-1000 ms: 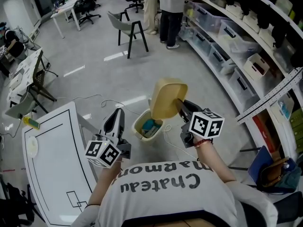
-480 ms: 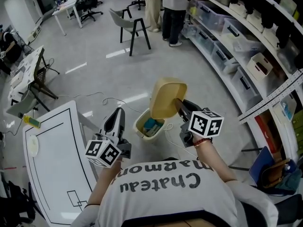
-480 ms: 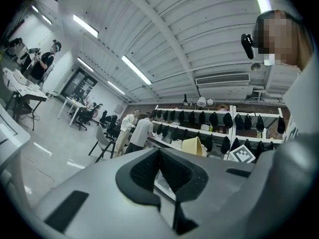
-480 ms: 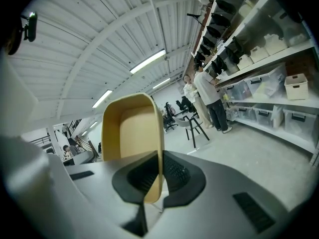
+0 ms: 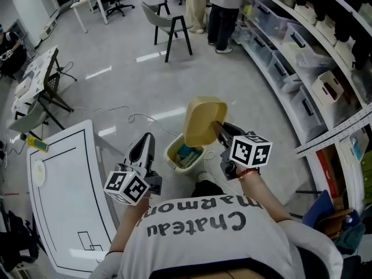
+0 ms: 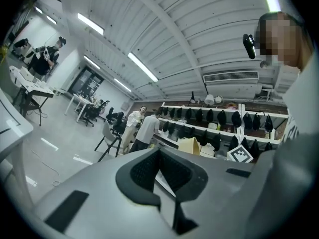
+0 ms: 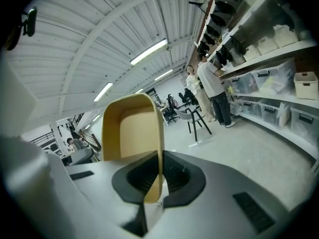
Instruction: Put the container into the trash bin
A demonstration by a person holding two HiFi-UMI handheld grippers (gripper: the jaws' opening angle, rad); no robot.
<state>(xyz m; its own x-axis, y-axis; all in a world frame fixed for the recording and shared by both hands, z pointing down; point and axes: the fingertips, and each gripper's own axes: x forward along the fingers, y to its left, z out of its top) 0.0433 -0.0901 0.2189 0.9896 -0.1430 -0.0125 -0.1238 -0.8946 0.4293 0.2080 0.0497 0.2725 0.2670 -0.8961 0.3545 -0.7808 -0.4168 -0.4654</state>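
Observation:
A tan paper container (image 5: 203, 121) hangs tilted above the trash bin (image 5: 181, 153) in the head view, with my right gripper (image 5: 221, 131) shut on its rim. The right gripper view shows the container's (image 7: 132, 138) thin wall pinched between the jaws of the right gripper (image 7: 158, 179), its hollow facing the camera. The small cream bin stands on the floor with a blue thing inside. My left gripper (image 5: 142, 151) hovers left of the bin, jaws shut and empty; in its own view the left gripper (image 6: 158, 180) points up toward the shelves.
A white table (image 5: 70, 202) with black outlines lies at the left, a yellow item (image 5: 36, 144) at its far corner. Shelving with bins (image 5: 302, 57) curves along the right. A chair (image 5: 168, 25) and standing people (image 5: 224, 10) are farther off. A cable (image 5: 122, 121) trails on the floor.
The head camera has shifted a little, so the room slides downward in view. The grippers, the container and the bin keep the same places relative to each other.

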